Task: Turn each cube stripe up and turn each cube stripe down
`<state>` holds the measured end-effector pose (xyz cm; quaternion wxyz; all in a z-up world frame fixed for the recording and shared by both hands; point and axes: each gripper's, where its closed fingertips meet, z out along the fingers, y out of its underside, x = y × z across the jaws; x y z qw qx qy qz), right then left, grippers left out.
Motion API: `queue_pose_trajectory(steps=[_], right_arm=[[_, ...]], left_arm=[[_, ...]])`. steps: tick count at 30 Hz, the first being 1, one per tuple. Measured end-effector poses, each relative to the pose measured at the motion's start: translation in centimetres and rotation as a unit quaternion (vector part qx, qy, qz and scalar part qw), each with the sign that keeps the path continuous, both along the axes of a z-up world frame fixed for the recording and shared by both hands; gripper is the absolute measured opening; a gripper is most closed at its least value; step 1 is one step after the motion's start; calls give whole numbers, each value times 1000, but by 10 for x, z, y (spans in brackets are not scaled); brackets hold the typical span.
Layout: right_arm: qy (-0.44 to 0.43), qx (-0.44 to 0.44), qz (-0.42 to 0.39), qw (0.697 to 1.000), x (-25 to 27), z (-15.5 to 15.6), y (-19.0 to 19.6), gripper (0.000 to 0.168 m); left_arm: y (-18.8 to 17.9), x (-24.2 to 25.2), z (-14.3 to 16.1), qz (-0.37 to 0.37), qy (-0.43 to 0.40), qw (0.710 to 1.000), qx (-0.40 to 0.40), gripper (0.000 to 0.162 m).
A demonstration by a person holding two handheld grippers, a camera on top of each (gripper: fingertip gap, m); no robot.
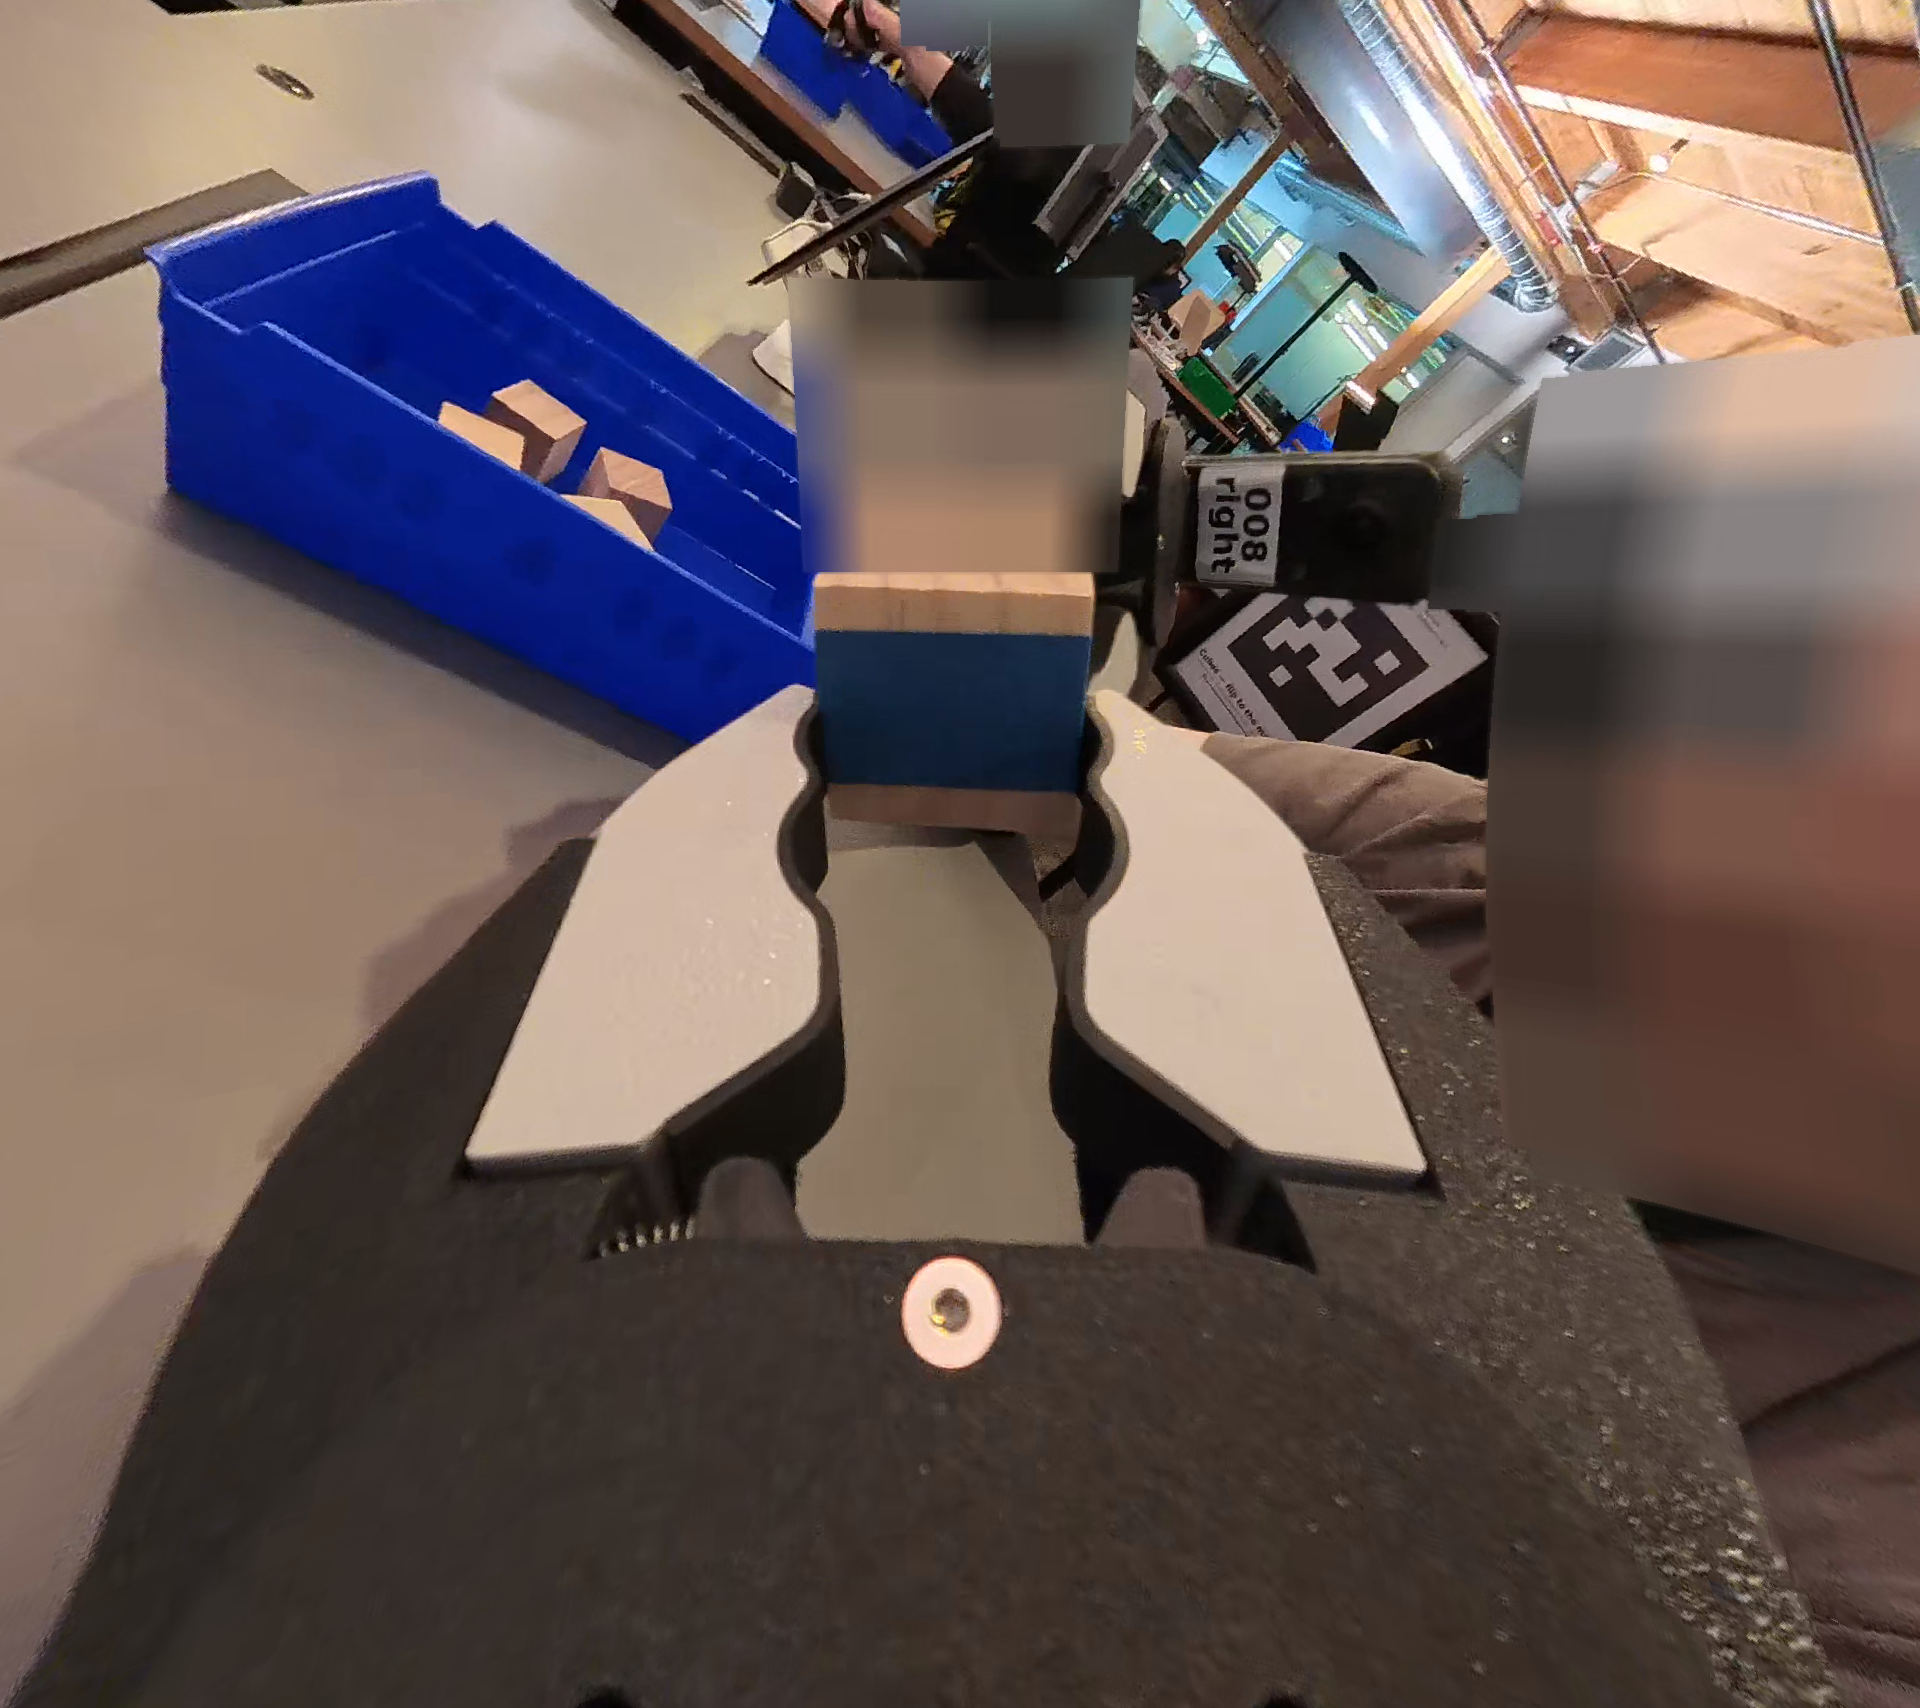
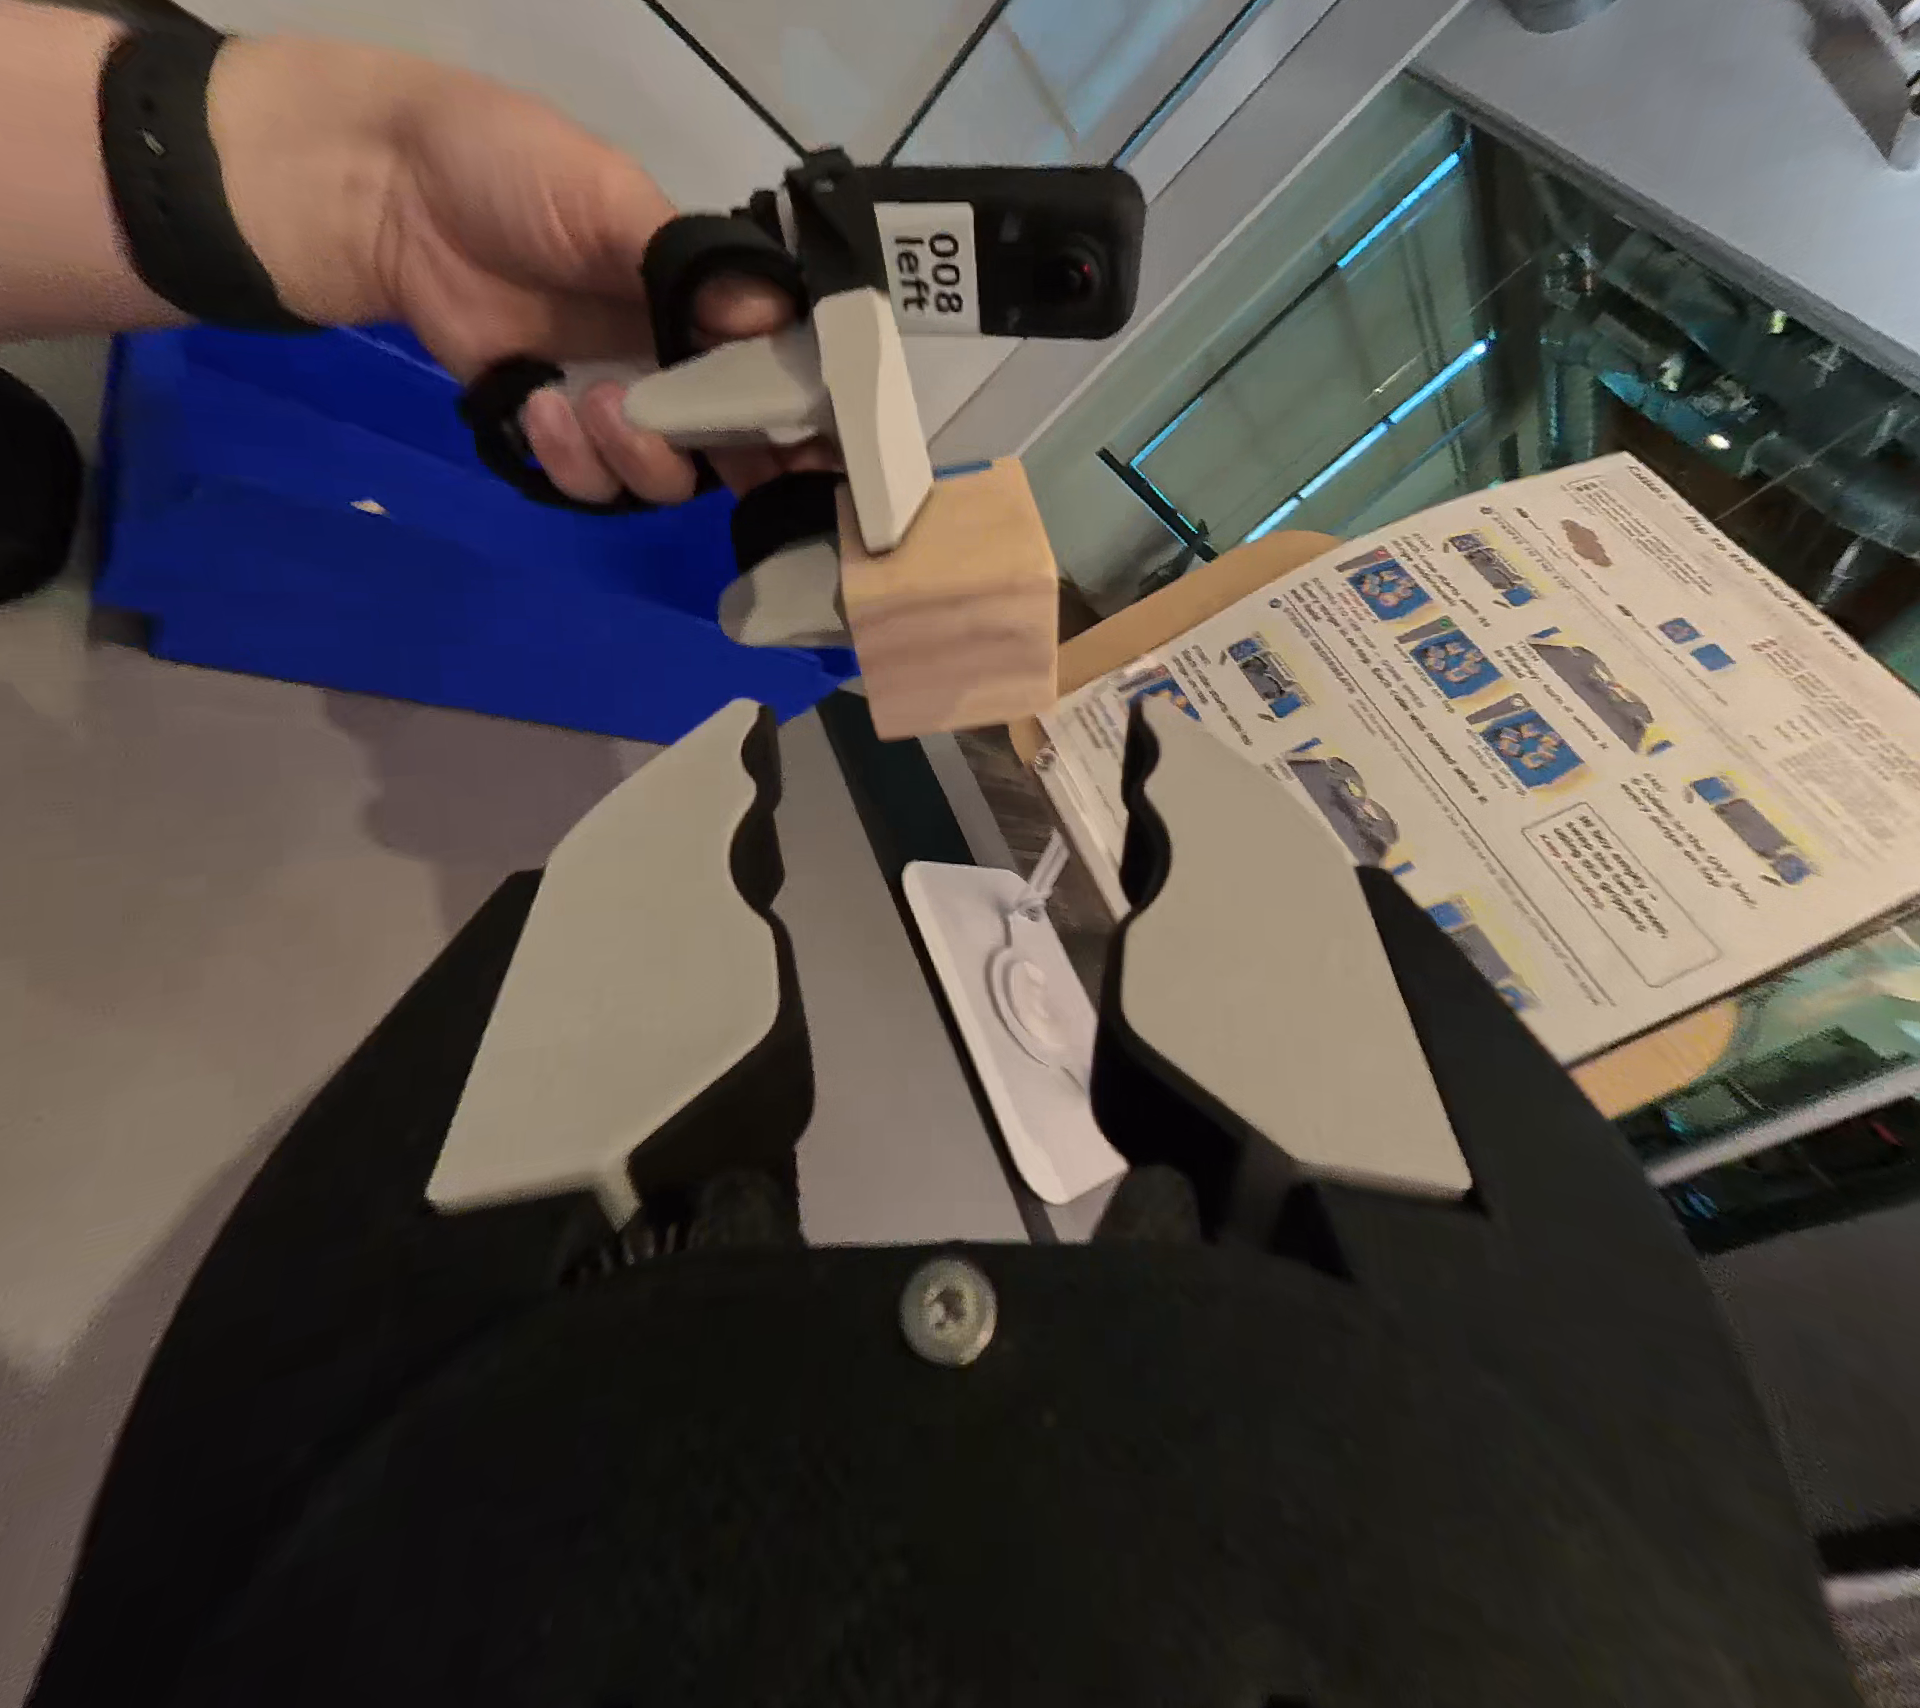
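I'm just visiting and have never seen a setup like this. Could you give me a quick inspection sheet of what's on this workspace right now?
Surface: pale grey tabletop, mostly bare.
Job's things: wooden cube with a blue stripe, held in the air; more wooden cubes in the blue plastic bin.
Clutter: printed instruction sheet on a board; white flat tag at the table edge.
Grippers: left gripper shut on the striped cube; right gripper open, empty, just short of the cube.
Cables: nothing seen.
Surroundings: open workshop with other benches, a person working farther off, glass partitions, metal ducts.
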<state>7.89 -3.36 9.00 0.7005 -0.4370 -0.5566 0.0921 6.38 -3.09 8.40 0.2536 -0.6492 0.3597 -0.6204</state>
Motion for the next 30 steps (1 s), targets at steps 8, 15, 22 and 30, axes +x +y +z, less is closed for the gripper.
queue_pose_trajectory(steps=[8,15,22,30], right_arm=[[-11,20,-23,999,-6,-8,8,63],[-37,-6,2,999,-6,-14,3,46],[-185,-246,-115,944,121,-36,29,45],[-354,-572,-241,700,259,-172,10,46]], left_arm=[[-9,12,-7,-37,-5,999,-4,45],[-18,21,-11,-77,-19,997,-24,45],[3,-22,10,18,-12,999,45,46],[11,-68,18,116,69,982,129,40]])
